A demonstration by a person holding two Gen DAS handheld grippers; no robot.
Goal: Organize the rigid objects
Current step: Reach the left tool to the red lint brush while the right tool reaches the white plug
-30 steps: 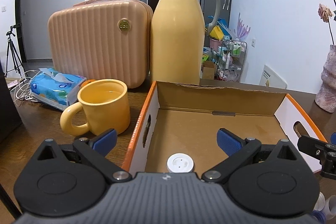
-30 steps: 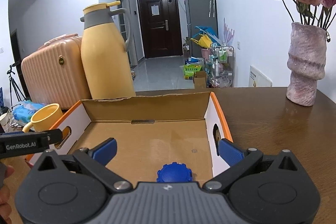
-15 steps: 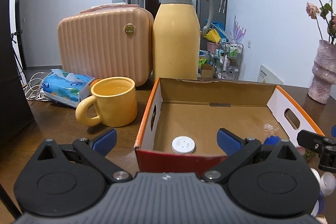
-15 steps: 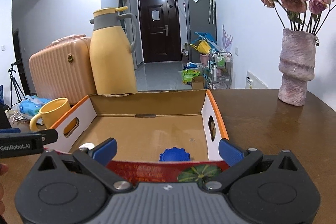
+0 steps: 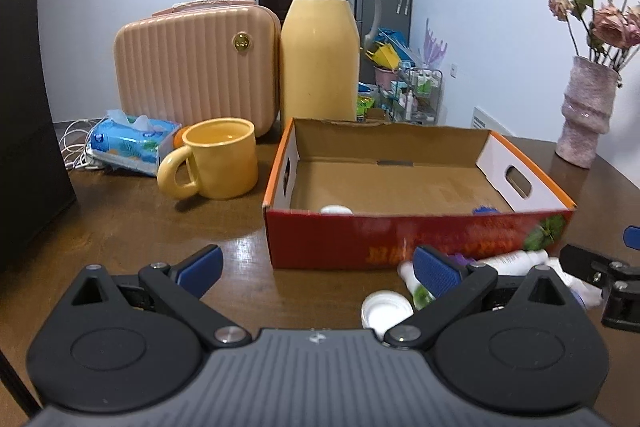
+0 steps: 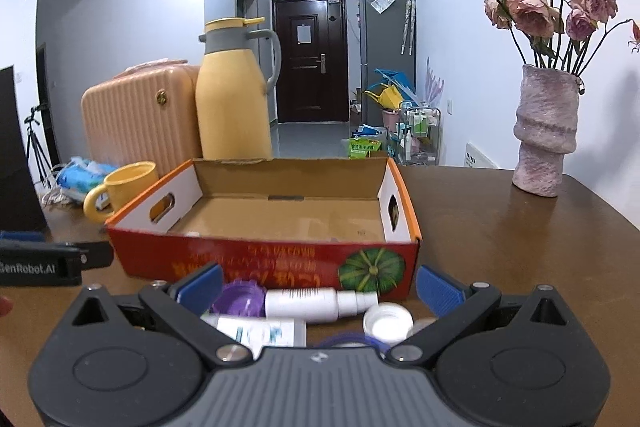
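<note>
— On the brown table [image 5: 120,227], what holds what?

— One cardboard box [image 5: 416,243] sits in the middle, open at the top, red front wall with a green pumpkin picture, orange rims, white side walls with hand slots. Inside it, near the front wall, a white cap [image 5: 336,209] lies toward the left and a blue cap [image 5: 486,209] toward the right. The rest of the floor of the box shows bare cardboard.

— And outside the box?

— Just in front of its red wall lie loose things: a white bottle [image 6: 320,303] on its side, a purple lid [image 6: 239,301] to its left, a white lid [image 6: 387,322] turned open side up, and a flat white packet [image 6: 264,333] with blue print. A blue ring shows at the lower edge, mostly hidden.

— The tongs?

— Left gripper [image 5: 316,267] has its jaws wide apart, nothing between them, over the table before the box's left corner. Right gripper [image 6: 318,285] is also spread wide, empty, with the bottle and lids lying between its blue pads on the table.

— Other vessels?

— A yellow mug [image 5: 218,159] stands left of the box; whether anything is in it I cannot tell. Behind stand a yellow jug [image 5: 320,59] and a pink case [image 5: 196,67]. A vase [image 6: 546,131] of dried roses stands far right.
</note>
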